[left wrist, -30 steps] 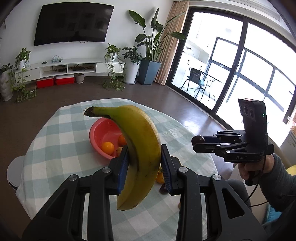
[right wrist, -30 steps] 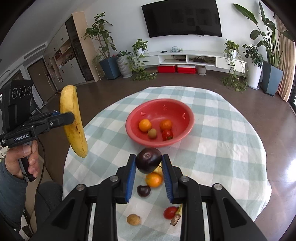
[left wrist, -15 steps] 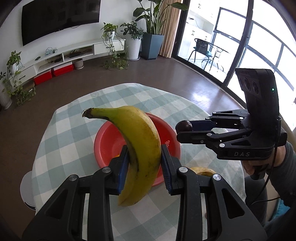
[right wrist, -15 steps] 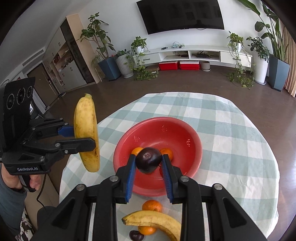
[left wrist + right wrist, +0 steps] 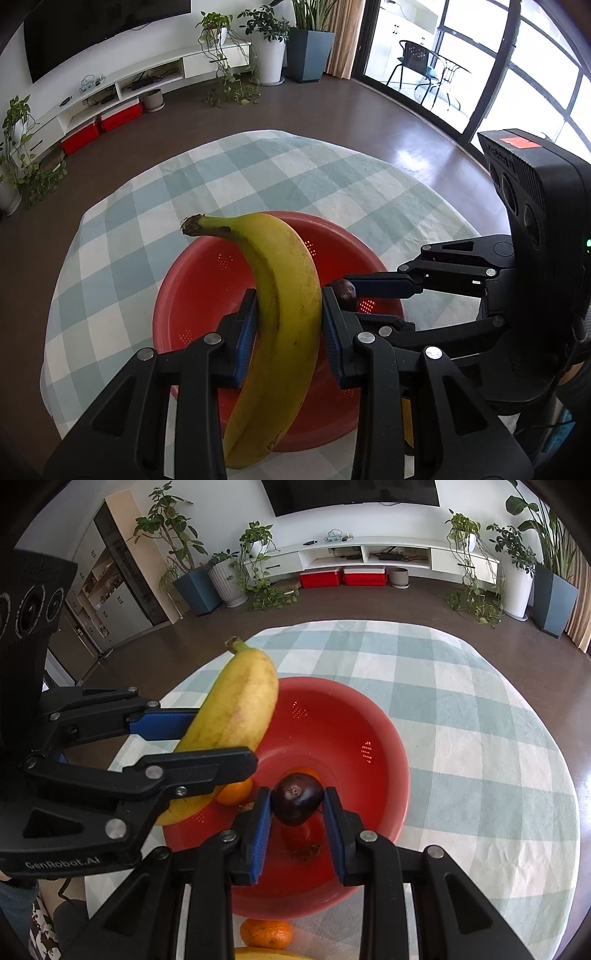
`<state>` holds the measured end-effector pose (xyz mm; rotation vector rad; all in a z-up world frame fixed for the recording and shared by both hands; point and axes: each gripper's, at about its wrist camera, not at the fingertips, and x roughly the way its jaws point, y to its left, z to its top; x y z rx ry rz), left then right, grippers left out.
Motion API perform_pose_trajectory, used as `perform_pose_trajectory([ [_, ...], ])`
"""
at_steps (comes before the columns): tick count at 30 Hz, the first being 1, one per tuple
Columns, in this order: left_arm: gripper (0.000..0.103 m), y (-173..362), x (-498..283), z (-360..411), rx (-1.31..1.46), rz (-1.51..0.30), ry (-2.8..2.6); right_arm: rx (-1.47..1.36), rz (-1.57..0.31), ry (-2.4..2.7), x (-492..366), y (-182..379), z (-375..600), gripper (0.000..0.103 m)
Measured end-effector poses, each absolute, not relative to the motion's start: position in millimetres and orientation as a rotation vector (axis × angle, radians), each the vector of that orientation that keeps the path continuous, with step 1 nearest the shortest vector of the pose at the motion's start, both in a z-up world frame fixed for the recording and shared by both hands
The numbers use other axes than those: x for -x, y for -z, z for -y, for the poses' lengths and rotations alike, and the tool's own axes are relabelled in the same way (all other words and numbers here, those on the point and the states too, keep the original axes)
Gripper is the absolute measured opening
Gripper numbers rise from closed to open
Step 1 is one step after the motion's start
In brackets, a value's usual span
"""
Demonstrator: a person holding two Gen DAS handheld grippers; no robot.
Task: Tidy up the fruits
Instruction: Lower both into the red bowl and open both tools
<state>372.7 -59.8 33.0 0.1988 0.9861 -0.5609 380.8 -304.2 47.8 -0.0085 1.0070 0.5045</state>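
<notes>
Above the red bowl [image 5: 373,716], the left gripper [image 5: 288,332] clamps a banana [image 5: 284,314]; the right gripper [image 5: 297,812] clamps a dark plum [image 5: 297,798].

The banana [image 5: 284,325] hides most of the red bowl's [image 5: 207,280] inside, and the bottom edge crops a second banana [image 5: 273,953].
</notes>
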Motion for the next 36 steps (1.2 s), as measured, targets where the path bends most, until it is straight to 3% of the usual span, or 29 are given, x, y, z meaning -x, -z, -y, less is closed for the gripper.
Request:
perform_pose_trajectory([
  [10,0.032,19,-402,60,-0.175,-1.062,0.513,0.120,-1.018,-0.474,-382,-30,295,0.031],
  [21,0.040,21,-400,55,-0.159,-1.054,0.488,0.179,-1.010,-0.441,-382,-30,292,0.031],
  [24,0.042,18,-397,52,-0.152,-1.043,0.483,0.174,-1.009,-0.444,-381,-31,292,0.036],
  [27,0.058,12,-394,46,-0.140,-1.025,0.458,0.175,-1.001,-0.442,-379,-33,292,0.041],
  [30,0.060,3,-387,39,-0.130,-1.001,0.446,0.165,-0.983,-0.429,-375,-40,295,0.052],
  [33,0.072,-9,-373,31,-0.123,-0.964,0.438,0.144,-0.964,-0.421,-366,-51,302,0.054],
  [36,0.085,-27,-351,19,-0.107,-0.904,0.429,0.100,-0.920,-0.412,-349,-68,317,0.067],
])
